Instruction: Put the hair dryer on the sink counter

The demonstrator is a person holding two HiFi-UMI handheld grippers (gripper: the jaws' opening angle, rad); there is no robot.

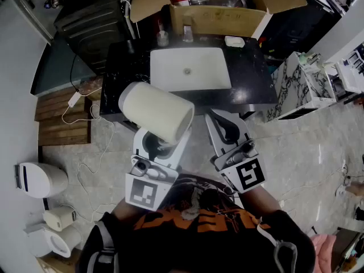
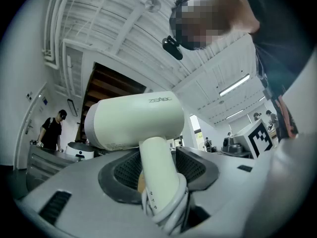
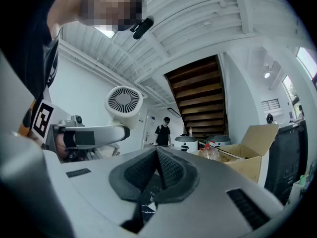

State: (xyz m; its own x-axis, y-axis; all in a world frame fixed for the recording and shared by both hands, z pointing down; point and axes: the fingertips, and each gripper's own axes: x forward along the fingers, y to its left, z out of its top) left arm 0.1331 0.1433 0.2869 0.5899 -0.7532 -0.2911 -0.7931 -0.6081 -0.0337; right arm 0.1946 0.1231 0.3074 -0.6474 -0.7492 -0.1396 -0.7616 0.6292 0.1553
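Note:
A cream-white hair dryer (image 1: 156, 111) stands upright in my left gripper (image 1: 160, 141), whose jaws press on its handle (image 2: 158, 175) with the coiled cord wound round the grip. Its barrel (image 2: 134, 120) points up and left above the jaws. The dryer hangs in the air in front of the black sink counter (image 1: 250, 78) with its white basin (image 1: 189, 68). My right gripper (image 1: 226, 127) hovers beside it on the right, its pads (image 3: 171, 170) meeting at the tips with nothing between them. In the right gripper view the dryer's rear grille (image 3: 124, 100) shows at the left.
A cardboard box (image 1: 219, 7) with bottles stands behind the counter. Small bottles (image 1: 163, 37) and a soap dish (image 1: 234, 41) sit along its back edge. A wooden pallet (image 1: 62, 115) and white cable lie on the floor at left, with a white bin (image 1: 40, 180) nearer me.

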